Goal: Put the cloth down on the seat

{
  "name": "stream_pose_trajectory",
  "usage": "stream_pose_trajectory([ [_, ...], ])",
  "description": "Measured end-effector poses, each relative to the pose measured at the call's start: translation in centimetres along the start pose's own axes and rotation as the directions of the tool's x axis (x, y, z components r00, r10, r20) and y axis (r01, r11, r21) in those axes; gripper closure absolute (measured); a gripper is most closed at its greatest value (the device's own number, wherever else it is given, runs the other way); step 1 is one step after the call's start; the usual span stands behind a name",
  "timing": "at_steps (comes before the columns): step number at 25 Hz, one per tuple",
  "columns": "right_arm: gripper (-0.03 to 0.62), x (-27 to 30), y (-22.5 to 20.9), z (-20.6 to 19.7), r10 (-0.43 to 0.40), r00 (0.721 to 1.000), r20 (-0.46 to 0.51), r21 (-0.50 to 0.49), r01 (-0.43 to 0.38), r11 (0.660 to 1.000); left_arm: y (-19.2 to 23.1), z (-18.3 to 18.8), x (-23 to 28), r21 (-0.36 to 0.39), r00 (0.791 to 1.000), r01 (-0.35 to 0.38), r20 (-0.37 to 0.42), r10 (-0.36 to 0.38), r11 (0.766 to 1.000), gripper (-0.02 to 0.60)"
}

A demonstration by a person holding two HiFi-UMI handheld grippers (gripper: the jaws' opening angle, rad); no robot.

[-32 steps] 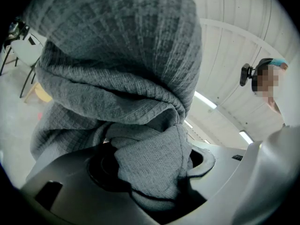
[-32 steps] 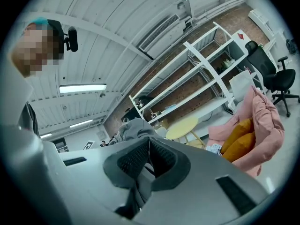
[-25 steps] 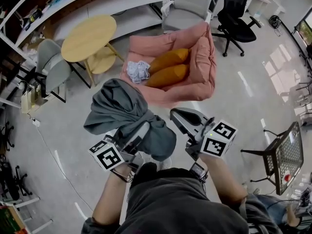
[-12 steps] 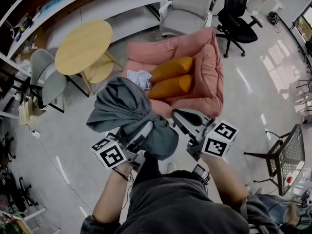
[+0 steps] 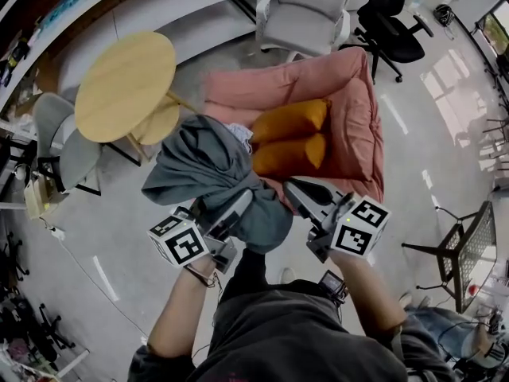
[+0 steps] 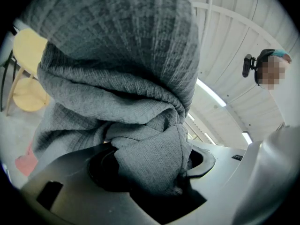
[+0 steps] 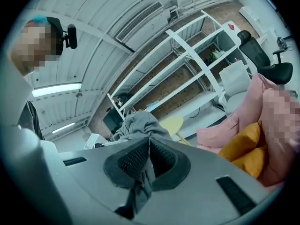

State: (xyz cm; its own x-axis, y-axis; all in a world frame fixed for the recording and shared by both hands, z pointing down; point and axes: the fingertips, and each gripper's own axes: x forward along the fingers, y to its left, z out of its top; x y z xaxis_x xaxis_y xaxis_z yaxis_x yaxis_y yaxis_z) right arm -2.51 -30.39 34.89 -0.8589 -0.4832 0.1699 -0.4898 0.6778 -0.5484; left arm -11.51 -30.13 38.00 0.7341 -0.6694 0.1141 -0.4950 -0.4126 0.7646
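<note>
A bunched grey knit cloth (image 5: 207, 169) hangs in the air over the near left edge of the pink sofa (image 5: 350, 110). My left gripper (image 5: 238, 205) is shut on a thick wad of it, and in the left gripper view the cloth (image 6: 122, 78) fills most of the picture. My right gripper (image 5: 298, 189) is beside it to the right, jaws together. The right gripper view shows a thin strip of the cloth (image 7: 140, 123) pinched between the pads of the right gripper (image 7: 147, 158). Two orange cushions (image 5: 290, 138) lie on the sofa seat just past the cloth.
A small white rag (image 5: 242, 134) peeks out on the seat behind the grey cloth. A round yellow table (image 5: 123, 78) stands left of the sofa, a grey chair (image 5: 298, 14) and a black office chair (image 5: 394, 30) behind it. A mesh chair (image 5: 469, 253) is at the right.
Both grippers have carried the grey cloth forward to the sofa. The cloth now overlaps the sofa's near edge and hides most of the white rag. Neither grip has changed.
</note>
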Motion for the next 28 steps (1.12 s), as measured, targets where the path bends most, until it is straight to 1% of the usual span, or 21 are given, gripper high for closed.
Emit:
stream_pose_trajectory([
  [4, 0.579, 2.9, -2.9, 0.5, -0.041, 0.999, -0.012, 0.020, 0.041, 0.999, 4.8, 2.1, 2.4, 0.026, 0.998, -0.013, -0.053, 0.015, 1.000, 0.276],
  [10, 0.579, 6.6, -8.4, 0.5, -0.108, 0.994, -0.030, 0.068, 0.110, 0.992, 13.0, 3.9, 7.0, 0.014, 0.989, -0.044, -0.144, 0.045, 0.999, 0.276],
  [13, 0.579, 8.1, -10.8, -0.2, -0.132, 0.990, -0.047, 0.090, 0.136, 0.987, 17.7, 3.8, 9.5, 0.009, 0.980, -0.064, -0.190, 0.065, 0.998, 0.276],
  [15, 0.579, 8.9, -12.3, -1.3, -0.141, 0.988, -0.061, 0.110, 0.147, 0.983, 21.1, 2.9, 11.1, 0.021, 0.967, -0.082, -0.240, 0.085, 0.996, 0.276],
  [18, 0.579, 10.2, -14.6, -3.1, -0.154, 0.984, -0.090, 0.144, 0.166, 0.976, 26.0, 1.0, 13.3, 0.047, 0.936, -0.112, -0.330, 0.121, 0.993, 0.276],
  [21, 0.579, 11.4, -16.8, -4.8, -0.167, 0.980, -0.112, 0.174, 0.185, 0.967, 30.5, -1.1, 15.1, 0.092, 0.895, -0.137, -0.416, 0.163, 0.986, 0.276],
  [25, 0.579, 12.7, -19.3, -6.6, -0.184, 0.974, -0.131, 0.200, 0.208, 0.958, 35.8, -4.0, 16.9, 0.158, 0.828, -0.174, -0.511, 0.231, 0.972, 0.276],
  [28, 0.579, 13.4, -21.0, -7.5, -0.195, 0.971, -0.138, 0.215, 0.222, 0.951, 39.9, -6.1, 18.1, 0.210, 0.767, -0.205, -0.572, 0.290, 0.956, 0.272],
])
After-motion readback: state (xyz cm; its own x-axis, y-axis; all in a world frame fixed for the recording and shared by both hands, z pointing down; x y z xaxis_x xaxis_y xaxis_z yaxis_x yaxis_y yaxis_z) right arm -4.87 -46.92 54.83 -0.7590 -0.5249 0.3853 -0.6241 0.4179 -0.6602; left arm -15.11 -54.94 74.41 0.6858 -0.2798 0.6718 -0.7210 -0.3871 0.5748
